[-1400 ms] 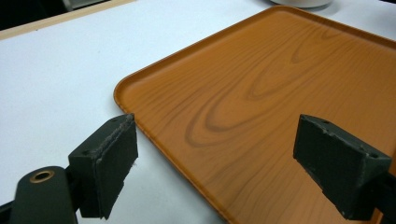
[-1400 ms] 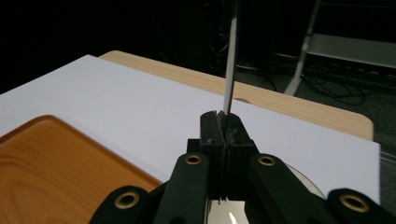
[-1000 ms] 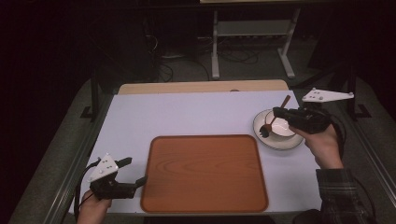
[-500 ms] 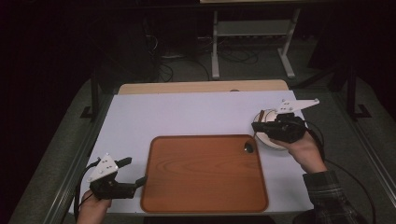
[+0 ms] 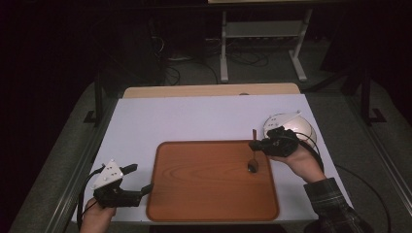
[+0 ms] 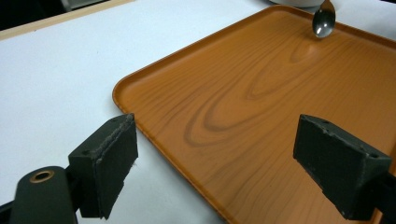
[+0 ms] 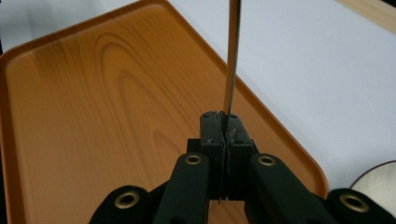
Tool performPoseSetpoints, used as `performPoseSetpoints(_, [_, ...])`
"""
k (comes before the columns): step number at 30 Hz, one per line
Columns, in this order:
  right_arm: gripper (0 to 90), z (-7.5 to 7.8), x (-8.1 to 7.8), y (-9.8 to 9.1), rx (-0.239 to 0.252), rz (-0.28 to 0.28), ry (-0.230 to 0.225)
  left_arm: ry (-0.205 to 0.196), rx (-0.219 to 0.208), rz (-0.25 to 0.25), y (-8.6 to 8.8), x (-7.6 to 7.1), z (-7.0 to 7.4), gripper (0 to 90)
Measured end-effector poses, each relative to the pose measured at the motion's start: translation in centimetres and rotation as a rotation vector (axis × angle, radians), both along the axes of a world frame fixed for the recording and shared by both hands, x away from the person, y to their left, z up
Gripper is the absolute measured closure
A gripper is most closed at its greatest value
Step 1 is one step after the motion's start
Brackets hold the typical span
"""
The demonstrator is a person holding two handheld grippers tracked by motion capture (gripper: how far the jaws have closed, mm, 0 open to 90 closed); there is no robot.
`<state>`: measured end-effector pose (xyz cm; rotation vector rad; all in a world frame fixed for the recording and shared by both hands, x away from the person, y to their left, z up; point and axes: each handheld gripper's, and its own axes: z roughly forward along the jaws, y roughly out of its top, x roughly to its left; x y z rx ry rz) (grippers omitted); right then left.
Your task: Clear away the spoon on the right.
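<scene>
A metal spoon (image 5: 252, 165) hangs bowl-end down over the right part of the wooden tray (image 5: 212, 194). My right gripper (image 5: 255, 144) is shut on its handle (image 7: 232, 60), which runs up between the pads. From the left gripper view the spoon's bowl (image 6: 323, 21) hovers close above the tray (image 6: 261, 116); contact cannot be told. My left gripper (image 5: 138, 178) rests at the tray's near-left corner. It is open (image 6: 219, 172), with nothing between its pads (image 6: 112, 163).
A white bowl (image 5: 297, 127) stands on the white table cover (image 5: 194, 119) just right of the tray, behind my right hand; its rim (image 7: 380, 184) shows low in the right gripper view. A metal stand (image 5: 262, 29) rises beyond the table's far edge.
My right gripper has carried the spoon left and down, from over the white bowl to over the tray's right part. The left gripper has stayed put.
</scene>
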<state>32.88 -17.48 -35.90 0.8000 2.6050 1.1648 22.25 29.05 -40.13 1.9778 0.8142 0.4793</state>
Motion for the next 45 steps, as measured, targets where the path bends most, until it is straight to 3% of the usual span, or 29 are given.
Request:
performPoseSetpoints(4, [88.3, -0.4, 0.0, 0.7, -0.029, 0.017, 0.005, 0.002, 0.001, 0.0, 0.0, 0.0, 0.0, 13.4])
performPoseSetpoints(16, [88.3, -1.7, -0.2, 3.3, -0.028, 0.084, 0.004, 0.005, 0.004, -0.001, -0.1, 0.0, -0.1, 13.4])
performPoseSetpoints(23, [88.1, -3.1, -0.3, 5.1, -0.071, 0.14, 0.015, 0.005, 0.006, -0.002, -0.1, 0.0, -0.1, 13.4])
performPoseSetpoints(45, [86.1, -6.9, -0.4, 8.6, -0.202, 0.221, 0.061, 0.015, 0.01, -0.002, -0.1, 0.1, -0.2, 13.4])
